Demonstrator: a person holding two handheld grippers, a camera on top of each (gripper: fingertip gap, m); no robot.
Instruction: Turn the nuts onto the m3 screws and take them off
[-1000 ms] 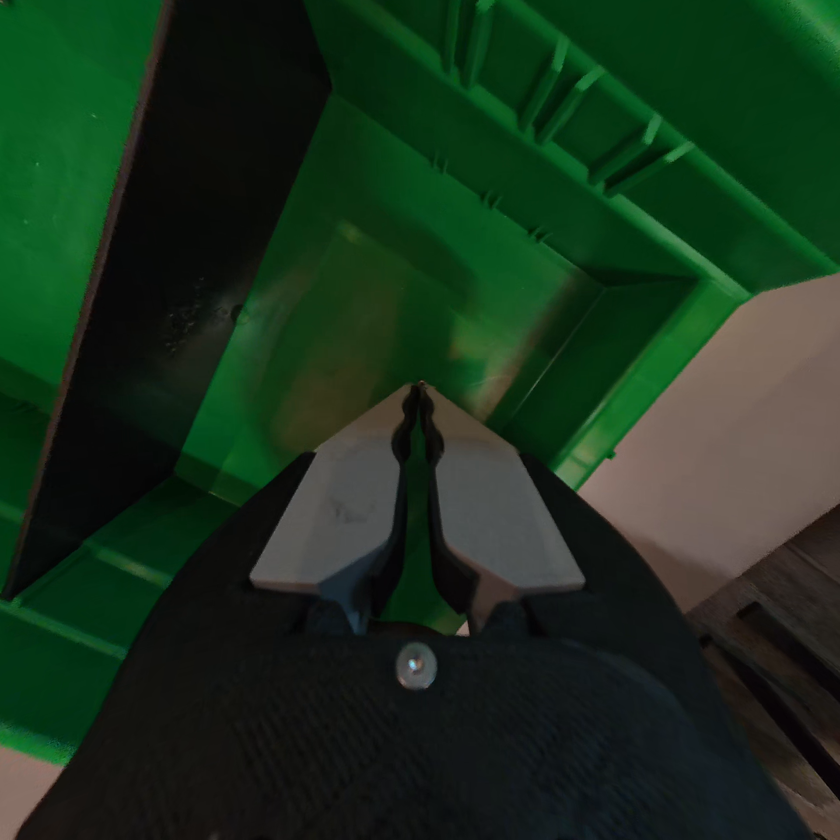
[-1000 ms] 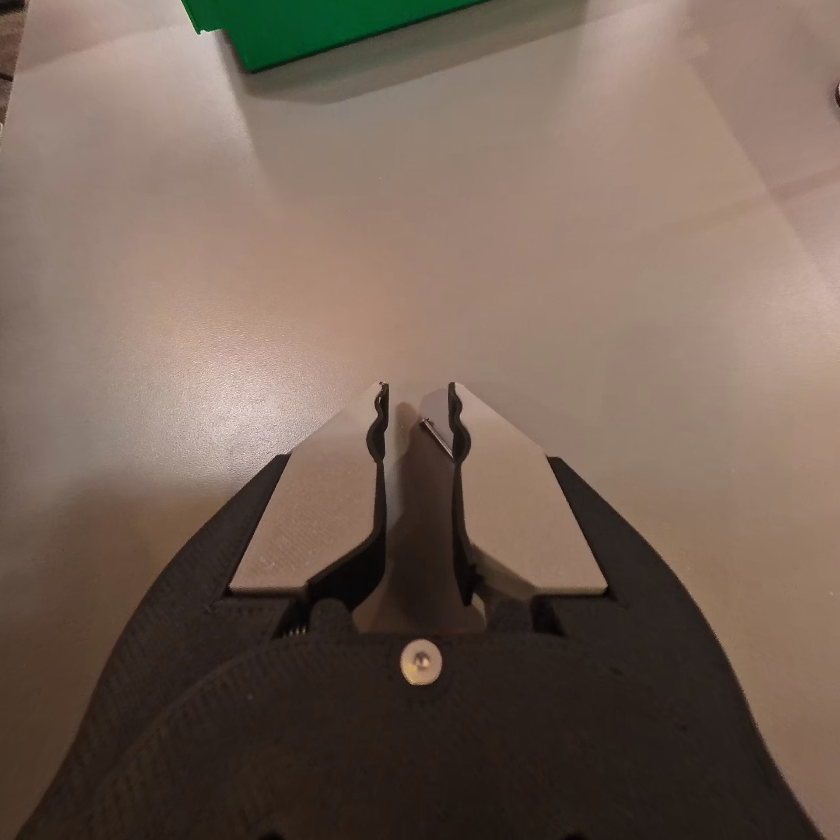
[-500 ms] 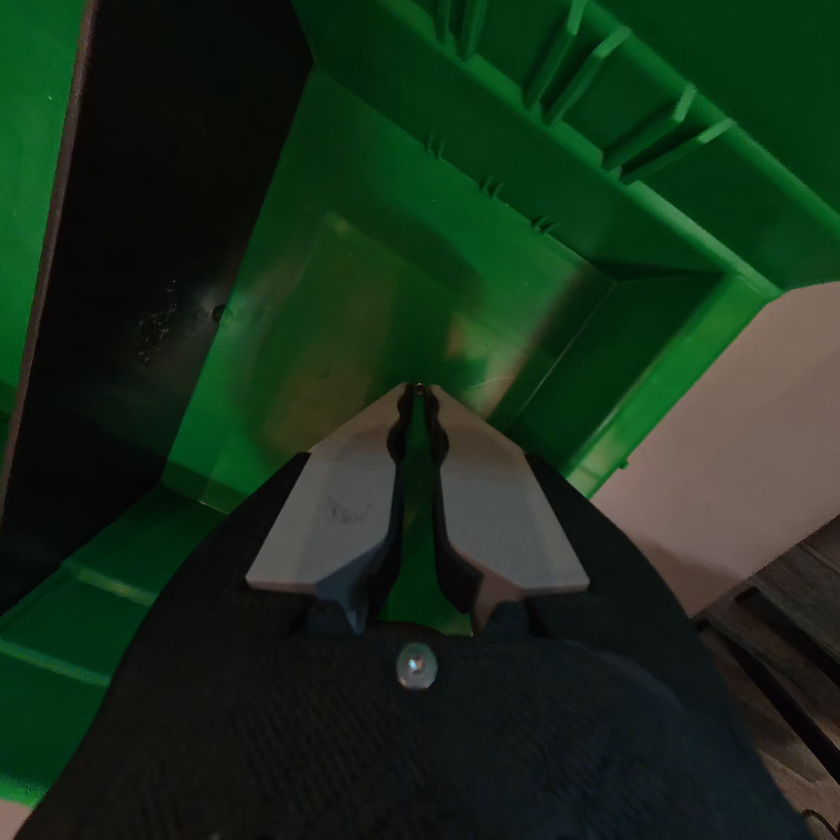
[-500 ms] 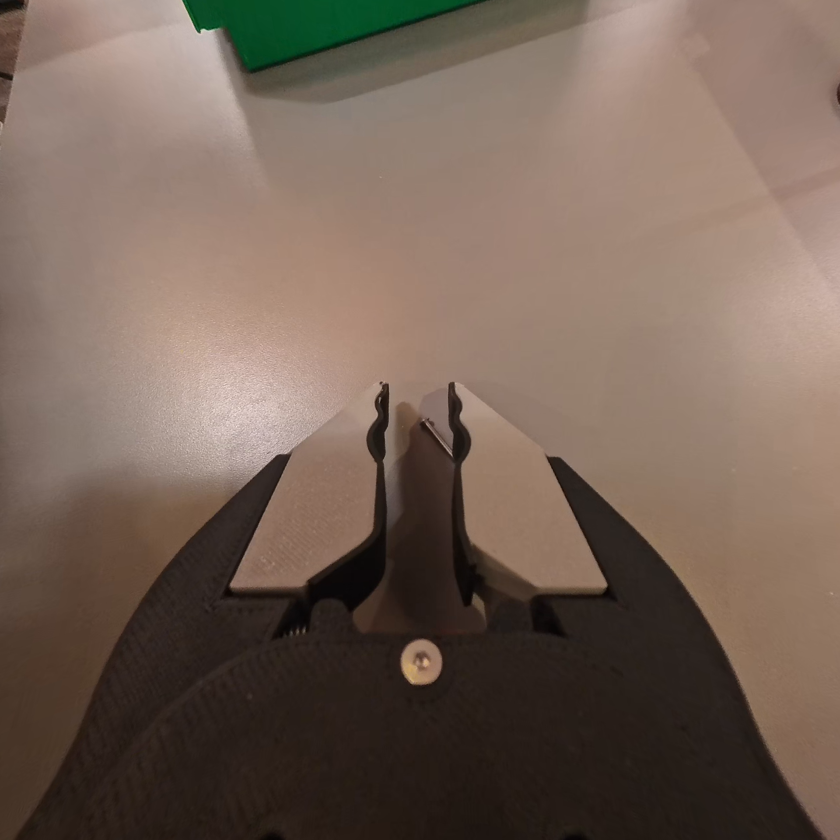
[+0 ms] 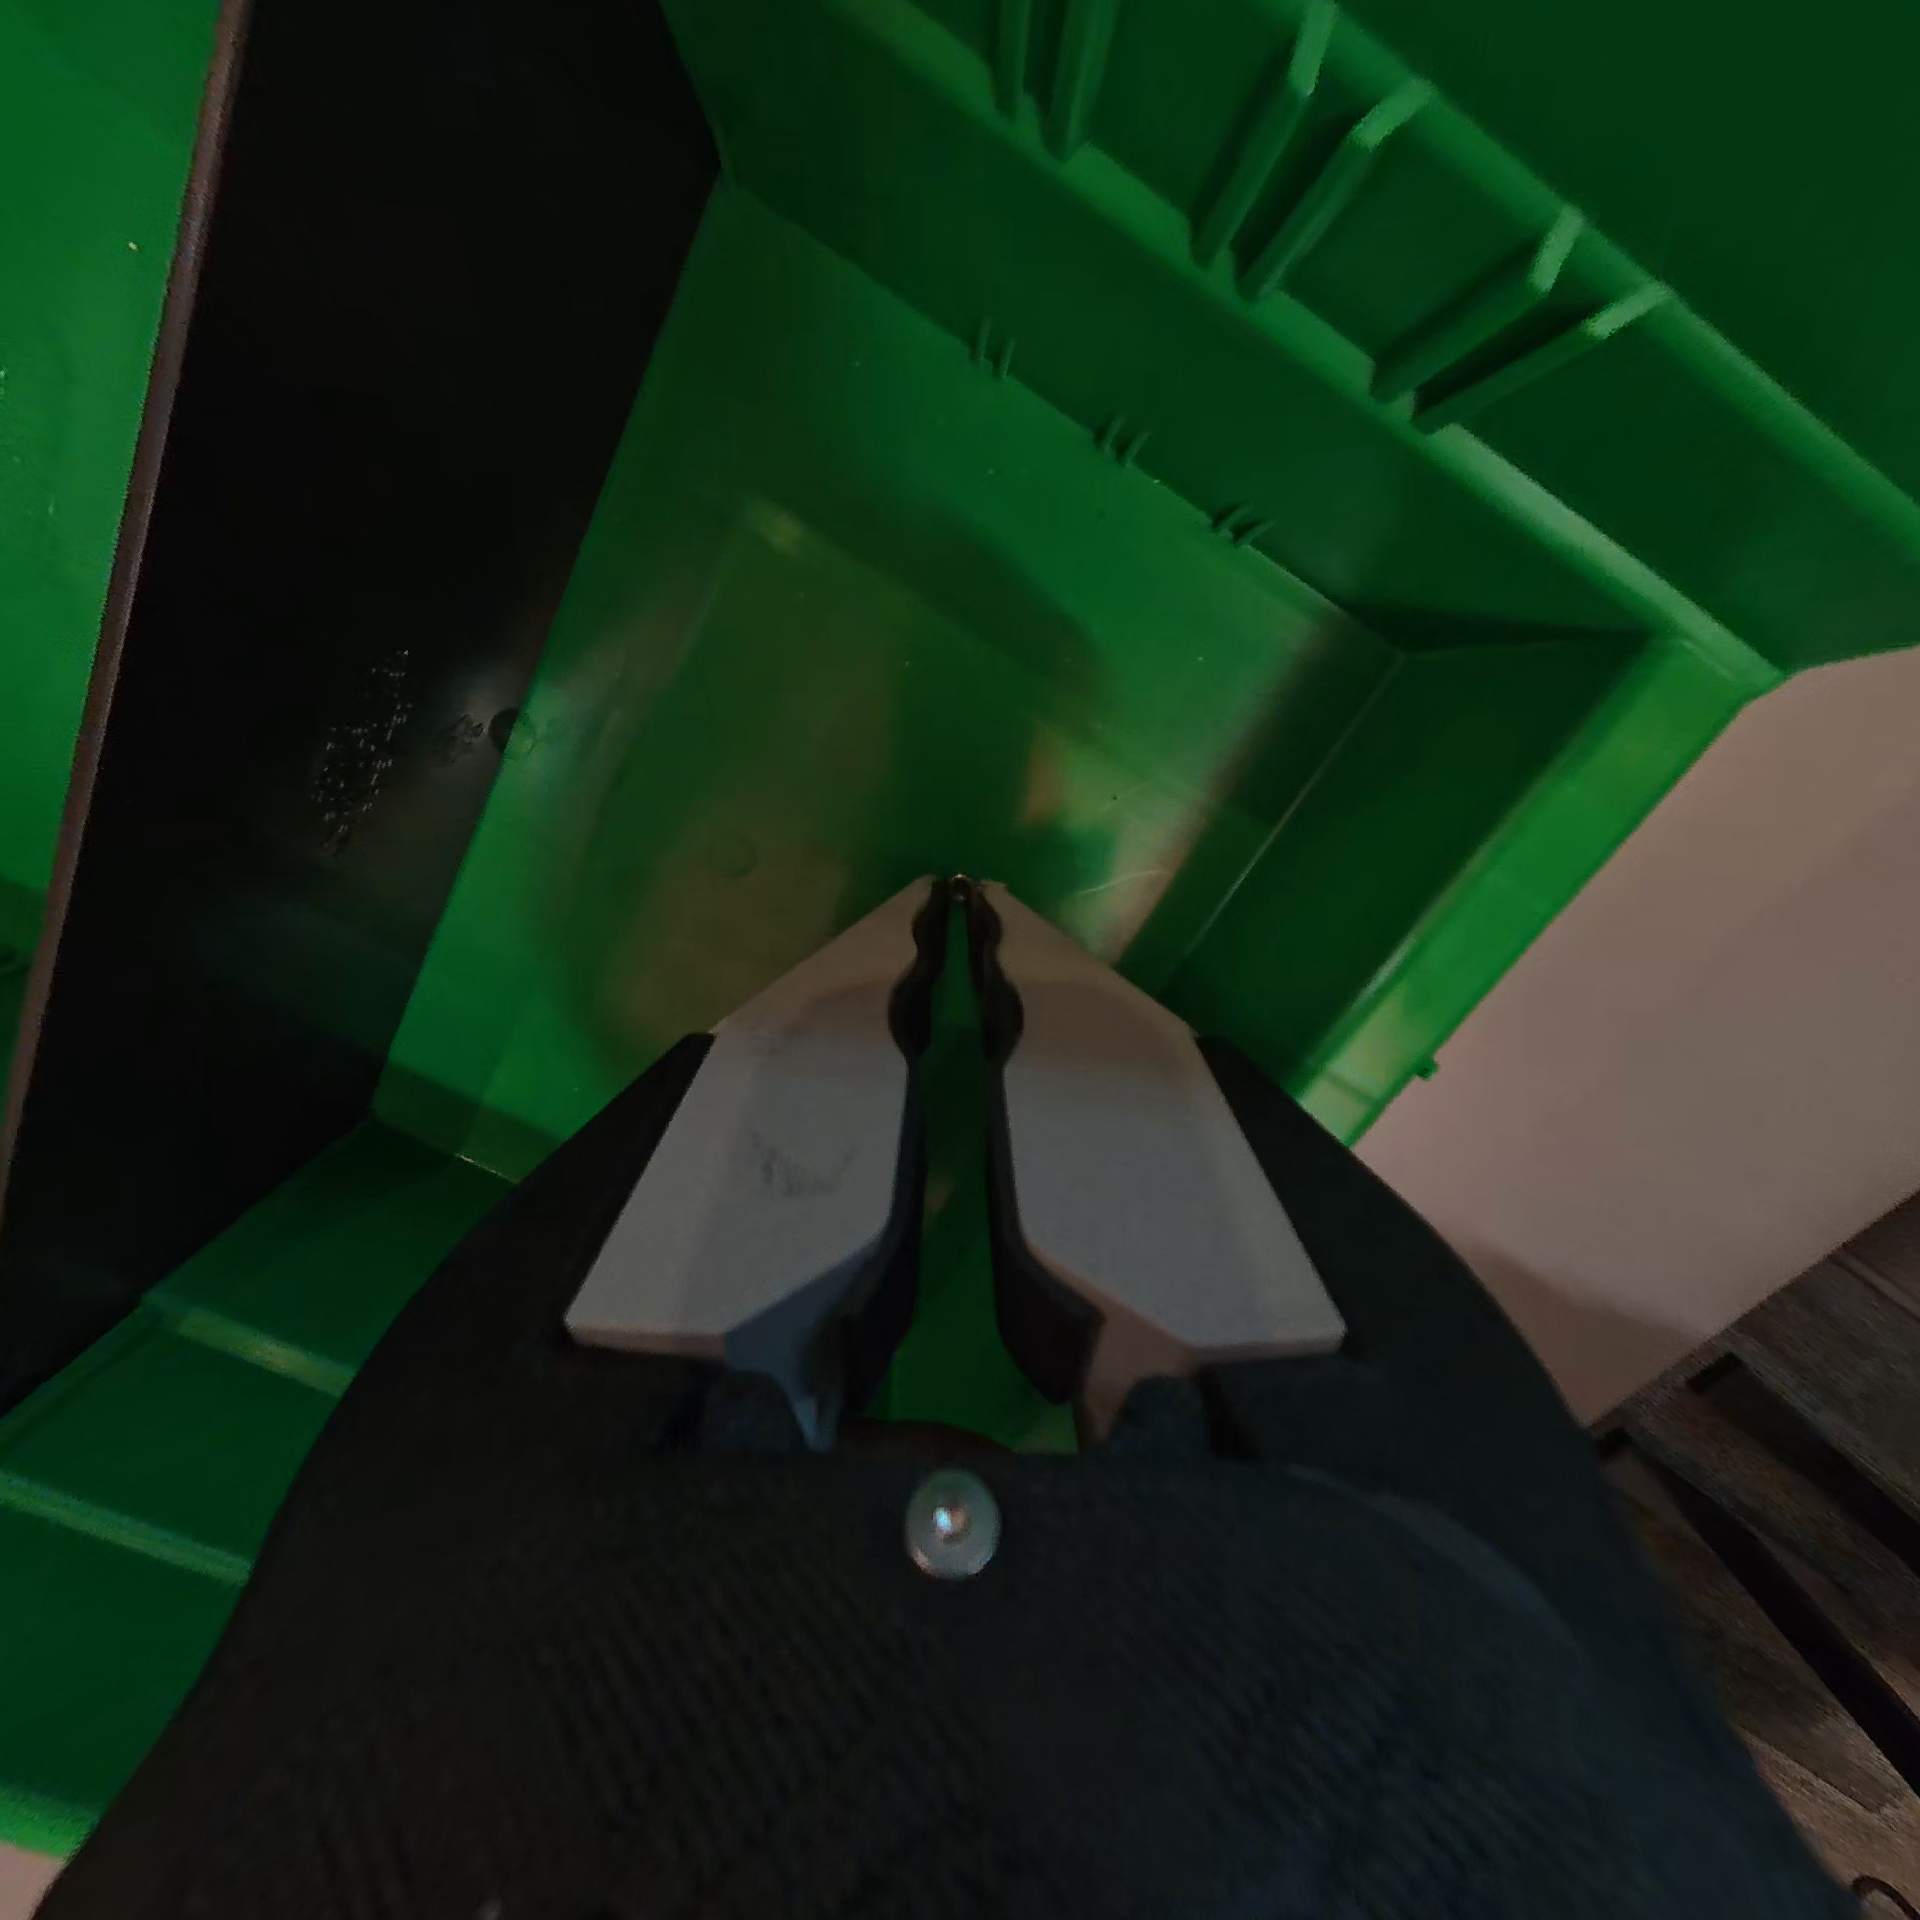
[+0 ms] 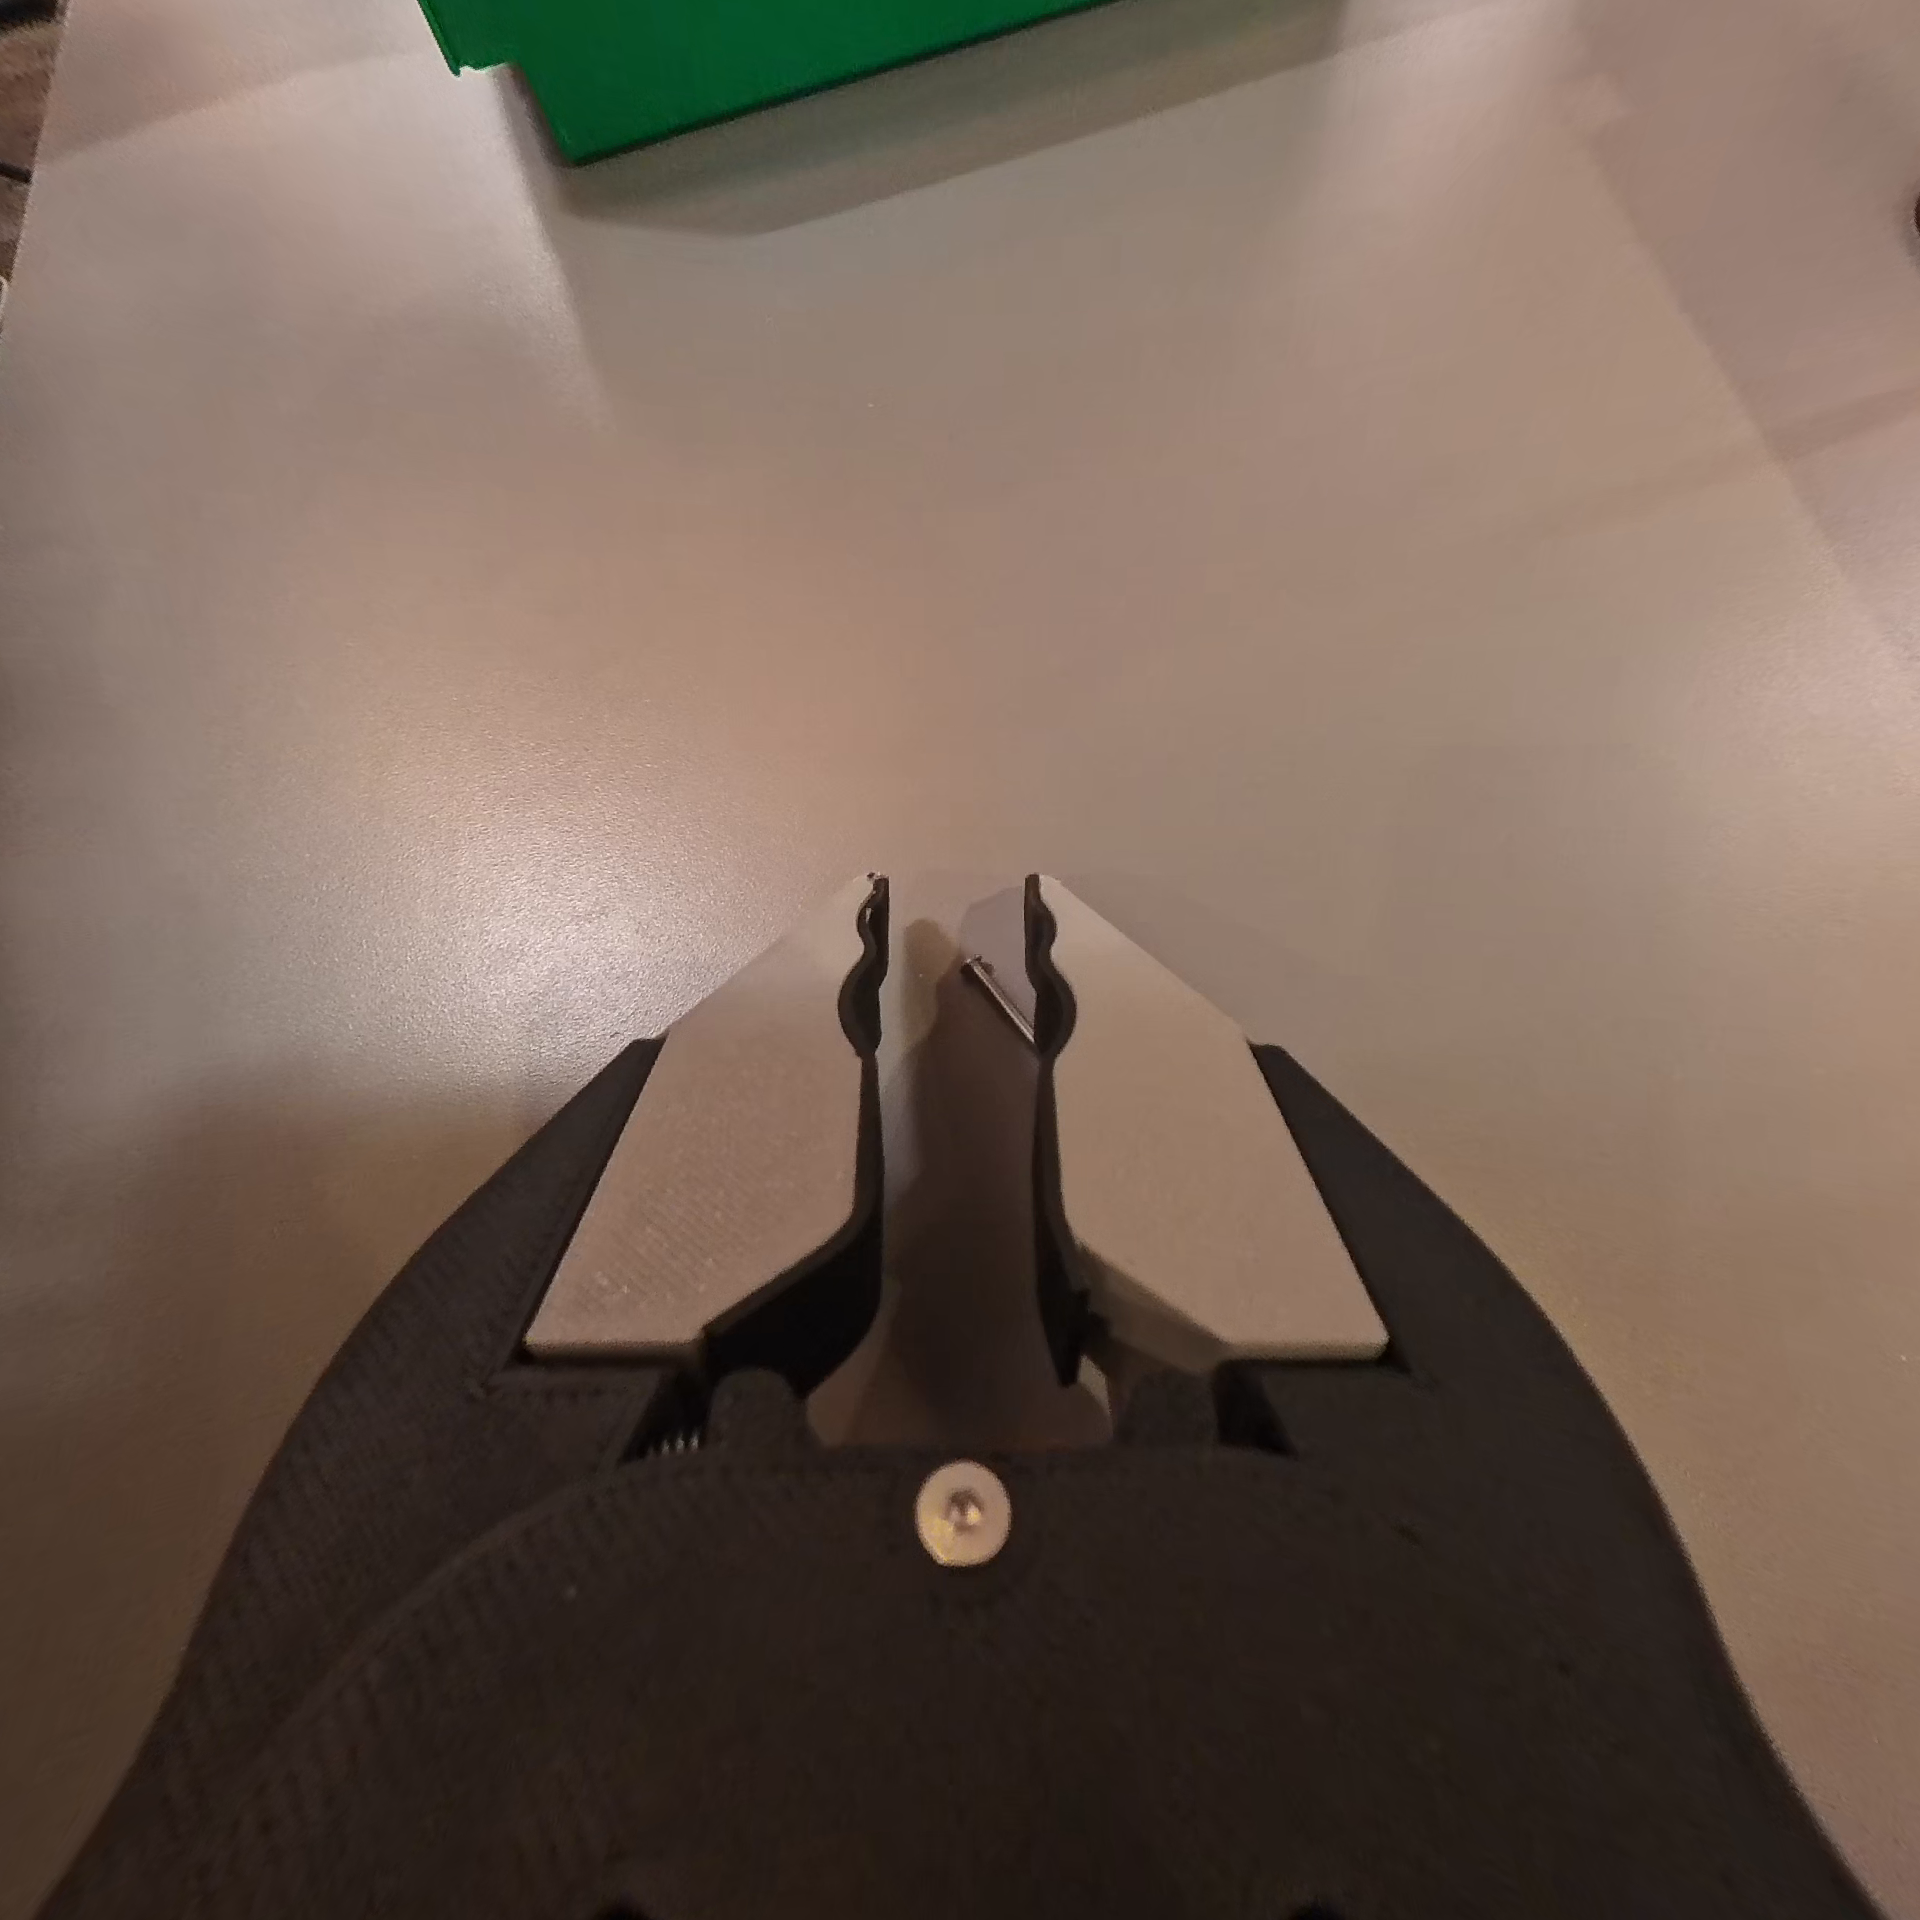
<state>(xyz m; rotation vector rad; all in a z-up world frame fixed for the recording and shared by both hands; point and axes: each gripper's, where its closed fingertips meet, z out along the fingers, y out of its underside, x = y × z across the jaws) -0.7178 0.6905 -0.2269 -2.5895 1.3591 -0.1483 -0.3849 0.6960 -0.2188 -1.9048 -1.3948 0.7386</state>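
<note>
Left tongs pinched on a tiny nut at the very tips over the green bin; it could likely pop out. Right tongs apart, low over the tabletop; screw lies between them, against the right finger.

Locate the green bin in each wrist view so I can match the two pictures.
Left wrist view: the green bin fills most of the frame, its inside under the left gripper.
Right wrist view: only a corner of it shows, top edge, left of centre.
Shared landmark: the pale tabletop.
</note>
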